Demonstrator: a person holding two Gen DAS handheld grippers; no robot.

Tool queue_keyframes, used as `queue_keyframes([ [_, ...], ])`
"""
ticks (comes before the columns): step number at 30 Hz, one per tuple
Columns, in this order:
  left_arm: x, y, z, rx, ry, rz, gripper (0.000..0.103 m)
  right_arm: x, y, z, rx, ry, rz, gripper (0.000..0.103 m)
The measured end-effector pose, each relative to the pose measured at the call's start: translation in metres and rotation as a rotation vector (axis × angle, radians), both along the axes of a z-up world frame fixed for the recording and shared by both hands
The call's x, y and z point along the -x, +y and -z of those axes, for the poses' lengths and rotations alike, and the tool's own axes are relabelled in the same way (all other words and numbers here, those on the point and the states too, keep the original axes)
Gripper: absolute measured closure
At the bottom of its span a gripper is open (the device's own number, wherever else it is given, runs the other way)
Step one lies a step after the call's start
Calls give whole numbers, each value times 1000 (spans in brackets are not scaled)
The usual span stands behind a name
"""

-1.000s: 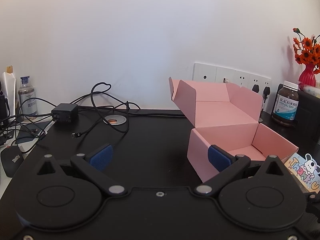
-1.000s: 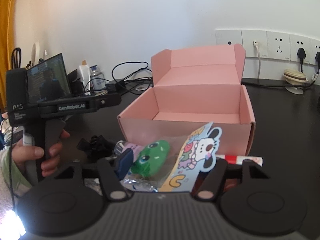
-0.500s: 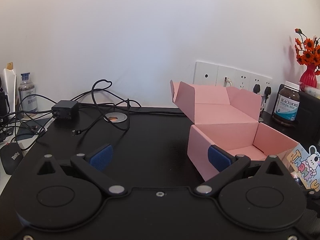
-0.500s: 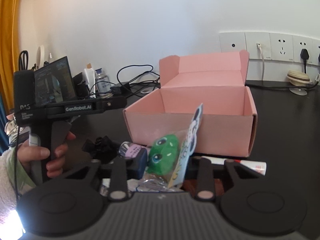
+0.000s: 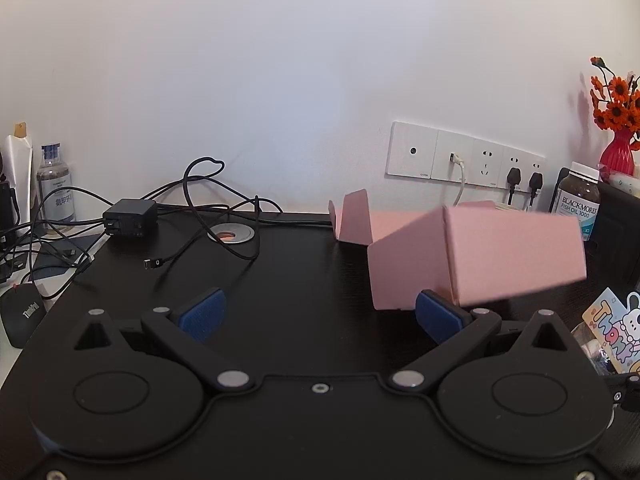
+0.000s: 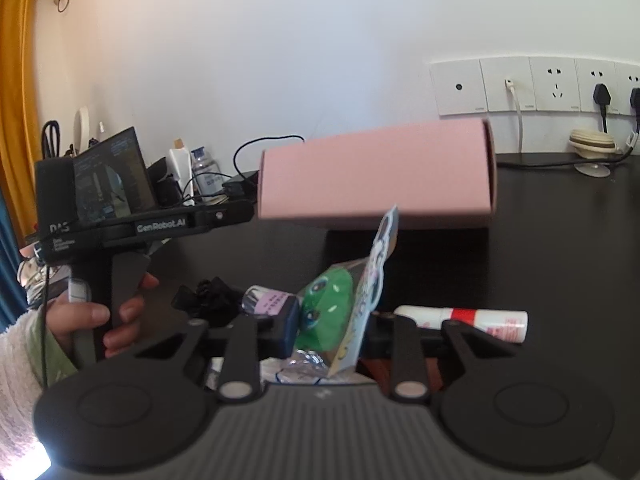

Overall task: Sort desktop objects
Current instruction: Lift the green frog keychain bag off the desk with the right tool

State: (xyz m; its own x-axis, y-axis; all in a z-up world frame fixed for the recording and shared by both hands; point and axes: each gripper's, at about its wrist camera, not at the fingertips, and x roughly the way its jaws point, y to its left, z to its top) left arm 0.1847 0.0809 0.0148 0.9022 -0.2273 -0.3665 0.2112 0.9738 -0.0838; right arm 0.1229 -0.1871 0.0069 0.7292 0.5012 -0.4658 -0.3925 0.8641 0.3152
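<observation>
My right gripper point(image 6: 332, 320) is shut on a clear bag holding a green frog toy point(image 6: 326, 304). The bag's cartoon card point(image 6: 378, 256) stands edge-on between the fingers, and its tip also shows in the left wrist view point(image 5: 616, 332). The pink cardboard box point(image 6: 376, 176) is tipped and blurred, its near edge off the black table, and its opening is hidden. In the left wrist view the box point(image 5: 500, 252) leans just beyond the right blue pad point(image 5: 438, 316). My left gripper point(image 5: 320, 312) is open with nothing between its fingers.
A white tube with a red band point(image 6: 464, 320), a small labelled bottle point(image 6: 268, 300) and a black clip point(image 6: 204, 300) lie near the right gripper. A charger with tangled cables point(image 5: 130, 216), a mouse point(image 5: 20, 312), a fish-oil jar point(image 5: 578, 196) and a red vase point(image 5: 616, 152) line the desk edges.
The right jaws closed on the toy bag and its card turned edge-on. The pink box went from upright and open to tipped, with an outer face toward the right camera.
</observation>
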Motion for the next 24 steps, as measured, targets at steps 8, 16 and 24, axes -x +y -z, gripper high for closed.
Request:
queue_keyframes([
  [8, -2, 1, 1, 5, 6, -3, 0, 1, -4, 0, -12, -5, 16, 77],
  [16, -2, 1, 1, 6, 10, -4, 0, 3, -11, -12, -39, -30, 20, 77],
  [24, -2, 1, 1, 4, 10, -4, 0, -10, -16, -77, -72, -228, 29, 77],
])
